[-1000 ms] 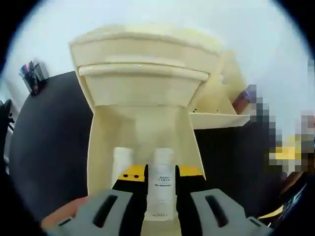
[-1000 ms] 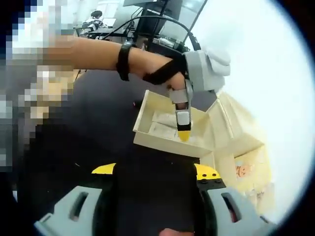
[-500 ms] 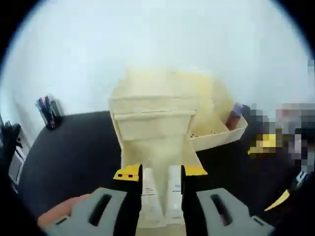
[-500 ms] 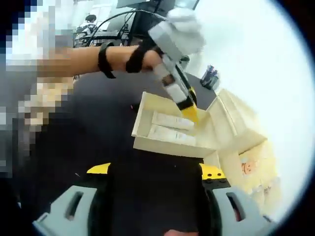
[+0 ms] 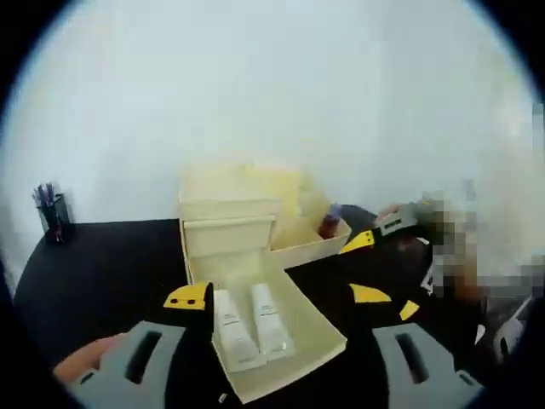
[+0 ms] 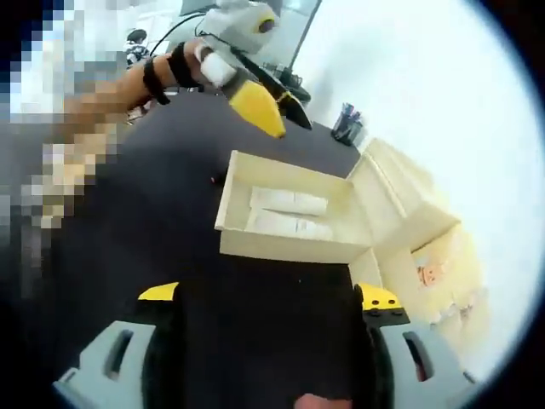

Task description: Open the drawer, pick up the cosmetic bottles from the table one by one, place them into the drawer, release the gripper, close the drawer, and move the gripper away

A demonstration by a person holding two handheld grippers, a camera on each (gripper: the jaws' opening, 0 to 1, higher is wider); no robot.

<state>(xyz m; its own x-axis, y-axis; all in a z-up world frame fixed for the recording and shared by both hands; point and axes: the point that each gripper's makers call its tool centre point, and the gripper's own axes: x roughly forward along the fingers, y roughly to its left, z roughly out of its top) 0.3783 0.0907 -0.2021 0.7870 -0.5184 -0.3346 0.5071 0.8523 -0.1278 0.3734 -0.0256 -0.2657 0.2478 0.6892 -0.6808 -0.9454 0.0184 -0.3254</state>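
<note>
- Two white bottles (image 5: 251, 317) lie side by side in the open drawer (image 5: 319, 328), which juts from the cream cabinet (image 5: 230, 213) on the black worktop (image 5: 94, 264).
- Left gripper (image 5: 277, 296): fingers wide apart, holding nothing, raised above the drawer.
- Right gripper (image 6: 266, 295): fingers apart, empty, near the drawer front.
- The bottles look light, smooth plastic, probably slippery; best gripped across the middle.
- The drawer seems thin-walled and light; push its front panel squarely to close.

Print on bottles (image 5: 252, 321) illegible.
</note>
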